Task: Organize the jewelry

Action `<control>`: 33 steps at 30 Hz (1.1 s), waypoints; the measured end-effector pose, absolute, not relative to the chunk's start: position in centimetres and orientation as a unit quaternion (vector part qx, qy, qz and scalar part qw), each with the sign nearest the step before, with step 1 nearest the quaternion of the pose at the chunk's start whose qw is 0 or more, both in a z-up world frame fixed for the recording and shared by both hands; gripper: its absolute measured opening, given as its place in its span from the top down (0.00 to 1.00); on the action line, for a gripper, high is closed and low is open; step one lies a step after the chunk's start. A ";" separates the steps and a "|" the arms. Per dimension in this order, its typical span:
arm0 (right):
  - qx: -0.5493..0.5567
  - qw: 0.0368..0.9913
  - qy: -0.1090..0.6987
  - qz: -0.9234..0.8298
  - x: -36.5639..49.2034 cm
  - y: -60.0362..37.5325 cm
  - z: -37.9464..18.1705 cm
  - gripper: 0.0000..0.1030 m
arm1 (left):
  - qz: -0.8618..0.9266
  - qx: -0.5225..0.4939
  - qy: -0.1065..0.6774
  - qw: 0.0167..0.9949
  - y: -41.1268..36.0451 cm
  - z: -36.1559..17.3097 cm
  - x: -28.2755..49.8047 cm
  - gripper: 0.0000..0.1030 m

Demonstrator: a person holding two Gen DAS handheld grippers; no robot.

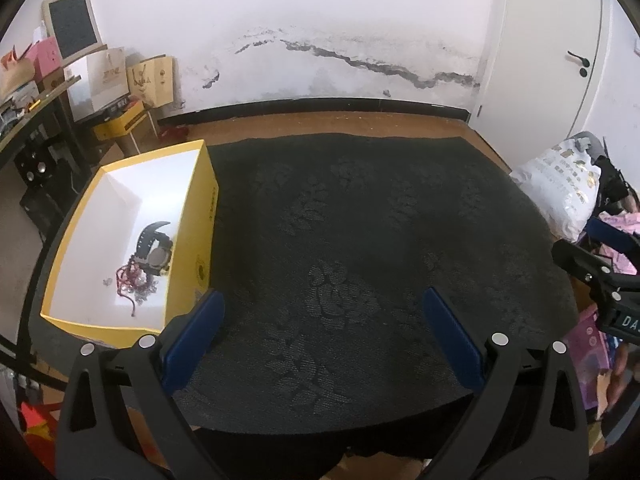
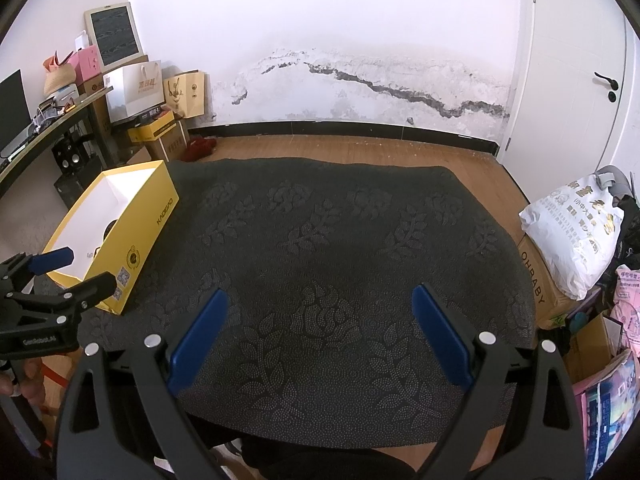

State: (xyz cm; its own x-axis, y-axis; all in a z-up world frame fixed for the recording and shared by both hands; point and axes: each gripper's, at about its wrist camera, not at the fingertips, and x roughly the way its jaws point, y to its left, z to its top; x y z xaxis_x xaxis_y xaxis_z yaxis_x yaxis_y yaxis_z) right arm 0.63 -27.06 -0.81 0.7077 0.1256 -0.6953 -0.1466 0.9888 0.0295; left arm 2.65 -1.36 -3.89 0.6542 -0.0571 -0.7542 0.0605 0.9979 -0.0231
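Apparently the sorting was close to finished: both tools hovered over a dark embossed mat (image 2: pixel 320 248) that carried no loose jewelry anywhere in view. The left hand-held gripper (image 1: pixel 324 312) had its blue pads spread wide with nothing between them, and the right hand-held gripper (image 2: pixel 320 308) was likewise splayed and empty.

The yellow box (image 1: pixel 192 240) stood just ahead and to the left of the left hand-held gripper, its near corner almost at the left pad (image 1: pixel 196 332). Inside it, on the white floor, lay a black watch (image 1: pixel 156 248), with a tangle of red cord and chain (image 1: pixel 134 284) touching it on the nearer side. From the right wrist view the box sat well off to the left, with the other tool in front of its near end.

The sensible step, by my judgement, was a last check. The mat's raised floral pattern could hide a thin chain or a small earring, so both cameras should sweep its edges slowly. A small pale speck (image 1: pixel 107 281) in the box was too small to identify. The tangle would snag if lifted by one strand.
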 end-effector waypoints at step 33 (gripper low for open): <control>-0.014 0.923 0.377 0.075 0.7 -27.2 -1.0 0.12 | 0.002 -0.006 0.363 0.932 -0.9 -2.5 1.4 0.06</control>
